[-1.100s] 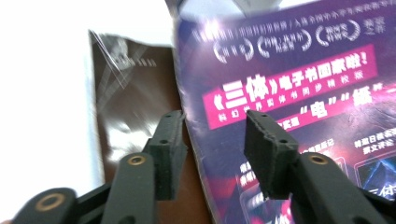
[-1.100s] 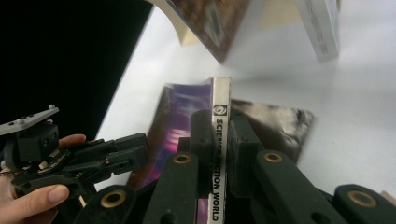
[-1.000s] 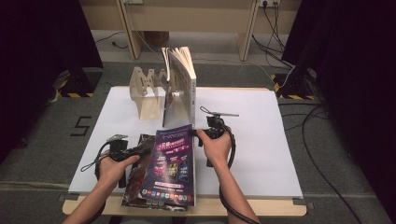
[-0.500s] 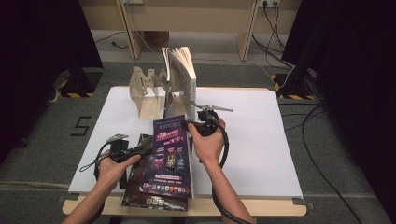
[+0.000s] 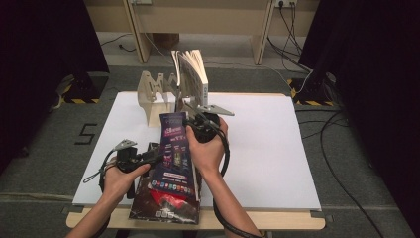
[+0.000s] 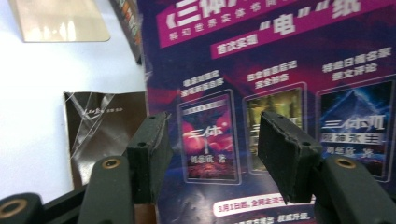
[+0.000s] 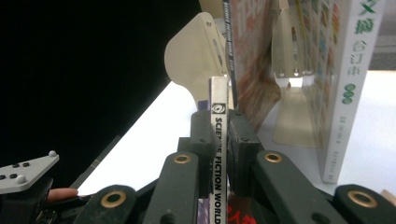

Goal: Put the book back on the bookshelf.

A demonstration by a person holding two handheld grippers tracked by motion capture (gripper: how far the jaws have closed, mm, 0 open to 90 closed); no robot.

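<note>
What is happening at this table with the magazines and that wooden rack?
A person is lifting a thin purple-covered magazine by its spine, clamped in the right gripper, toward the pale wooden book rack where a thick white paperback book already stands. The left gripper has just been opening beside the cover, holding nothing.

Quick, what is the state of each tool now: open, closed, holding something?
Left tool: open, jaws just opened, apart in front of the magazine cover, not pressing it.
Right tool: closed on the magazine's spine.
</note>
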